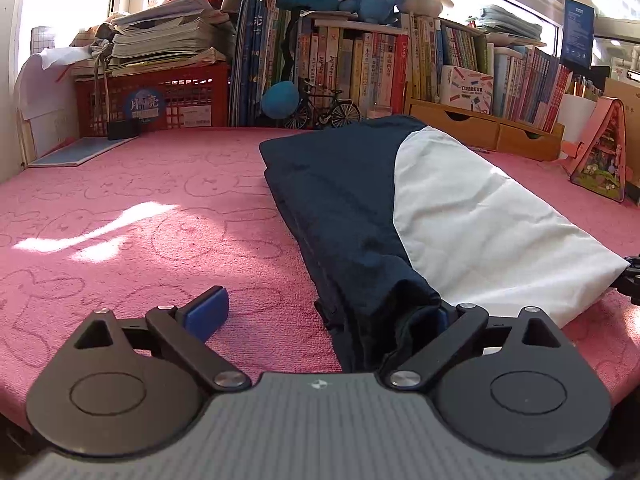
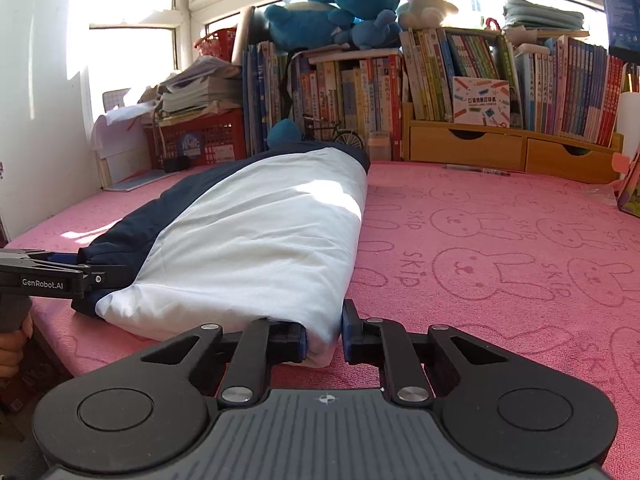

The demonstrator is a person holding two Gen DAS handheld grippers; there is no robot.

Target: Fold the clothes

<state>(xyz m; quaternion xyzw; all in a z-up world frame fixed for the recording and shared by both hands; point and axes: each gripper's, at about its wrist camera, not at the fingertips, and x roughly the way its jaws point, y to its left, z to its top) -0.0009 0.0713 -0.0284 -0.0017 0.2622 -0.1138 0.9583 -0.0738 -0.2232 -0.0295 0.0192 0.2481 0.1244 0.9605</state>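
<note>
- A pink rabbit-print blanket (image 2: 500,240) is spread over the whole work surface, and a long navy and white garment (image 2: 256,240) is laid on it lengthwise, already folded into a narrow strip that runs from the near edge toward the bookshelf (image 2: 460,80).
- The right gripper (image 2: 324,344) is seen closed down on the near white corner of the garment; the cloth is pinched between the two pads, so that corner is held.
- The left gripper (image 1: 320,312) is spread wide at the near navy end; one blue pad (image 1: 206,314) lies on bare blanket, the other is hidden against the dark cloth, and nothing is clamped by it.
- The next step is judged to be lifting the near end and folding it toward the far end.
- A skewed fold is the main risk: if the strip is raised while only the white corner is held, the navy side may be dragged or left behind.
- The stacked layers may slide apart if only the top layer is caught by the pads.
- The blanket may be pinched along with the cloth, since the left pad rests on it.
</note>
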